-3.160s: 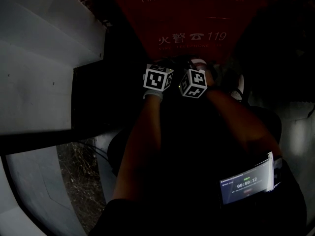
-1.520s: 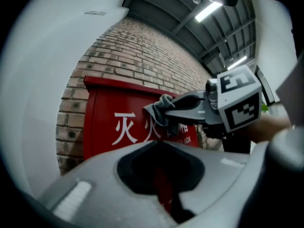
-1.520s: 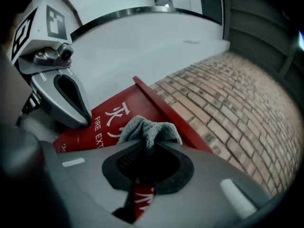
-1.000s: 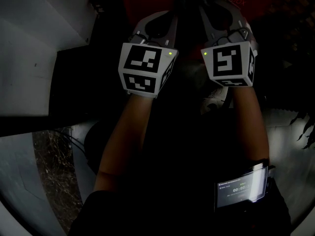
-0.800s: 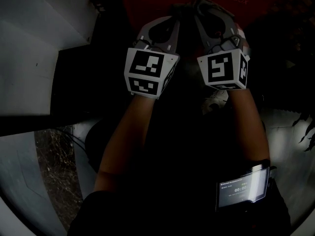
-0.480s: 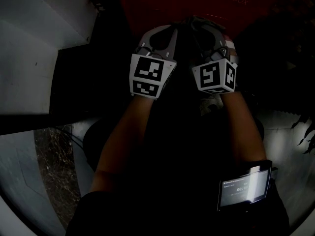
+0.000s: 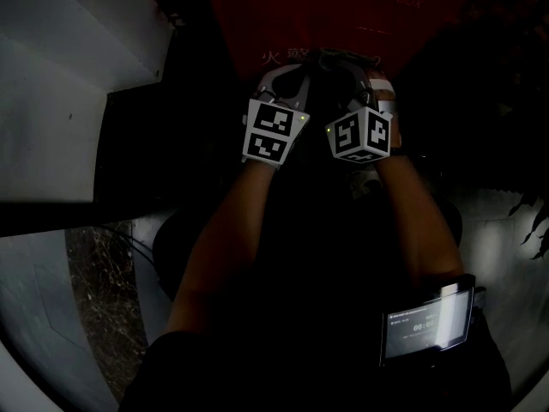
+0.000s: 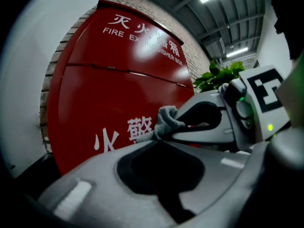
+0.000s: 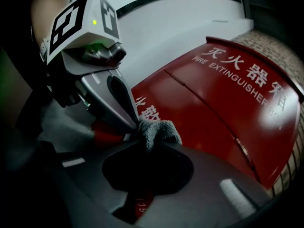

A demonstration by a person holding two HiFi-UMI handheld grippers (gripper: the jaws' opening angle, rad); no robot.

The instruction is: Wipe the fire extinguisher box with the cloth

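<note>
In the head view, the left claw (image 7: pixel 300 69) and right claw (image 7: pixel 350 65) sat side by side and level, tips aimed at the lower front of the red box (image 7: pixel 343 11). It was too dark there to make out the cloth.

In the left gripper view, the left claw's jaws were clenched on the grey cloth (image 8: pixel 166 120), which was bunched at their tips. The box's face stood directly ahead, just behind the cloth, and appeared taller than wide. Whether the cloth touched it could not be told. The right claw showed at the right, its tip meeting the same wad.

In the right gripper view, the right claw was likewise clamped on the cloth (image 9: pixel 157 129), and the left claw's tip bit the same bundle from the left. The box lay ahead and to the right.

Neither hand seemed nearer. The wipe would likely turn on pushing both tips straight forward, so the cloth pressed on the face, then moving along the box's height.
</note>
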